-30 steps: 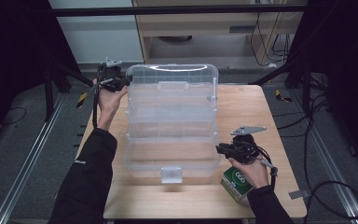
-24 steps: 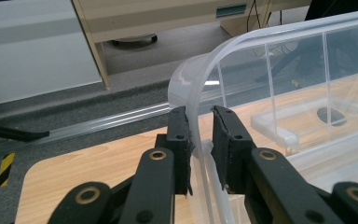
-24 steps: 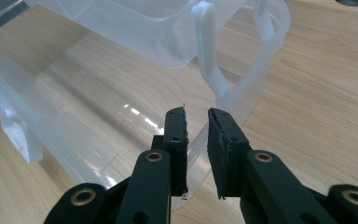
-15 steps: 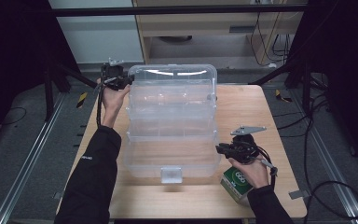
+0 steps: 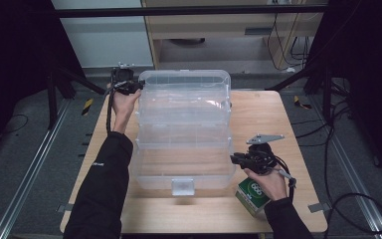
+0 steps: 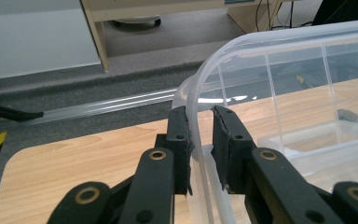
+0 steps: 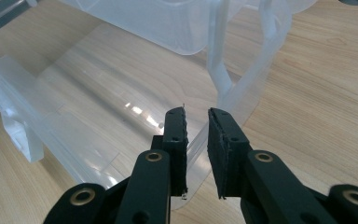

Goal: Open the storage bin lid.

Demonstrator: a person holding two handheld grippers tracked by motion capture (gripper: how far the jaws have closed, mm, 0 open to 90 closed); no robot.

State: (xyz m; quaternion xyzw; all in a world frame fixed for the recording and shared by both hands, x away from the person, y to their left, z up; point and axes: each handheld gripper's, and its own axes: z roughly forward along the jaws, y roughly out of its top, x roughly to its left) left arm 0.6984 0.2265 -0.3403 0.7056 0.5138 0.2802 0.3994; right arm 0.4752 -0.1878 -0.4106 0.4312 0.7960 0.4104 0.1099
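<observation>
A large clear plastic box (image 5: 184, 107) stands open in the middle of the wooden table, its far half raised and its near half low with a latch (image 5: 183, 186) at the front. My left gripper (image 5: 137, 85) is at the far left corner. Its jaws are shut on the curved rim (image 6: 261, 42) of the far half, which passes between the pads at my left gripper (image 6: 200, 128). My right gripper (image 5: 235, 159) is at the near half's right side. There my right gripper (image 7: 196, 128) is shut on a thin clear edge (image 7: 193, 144) of that half.
A small green and white carton (image 5: 252, 195) lies under the right hand near the table's front right edge. Bare wood (image 5: 263, 119) runs to the right of the box. Past the table are grey floor, metal rails (image 5: 35, 164) and a wooden cabinet.
The left hand and its gripper have shifted slightly to the right and a bit lower at the box's far left corner. The right hand has stayed put.
</observation>
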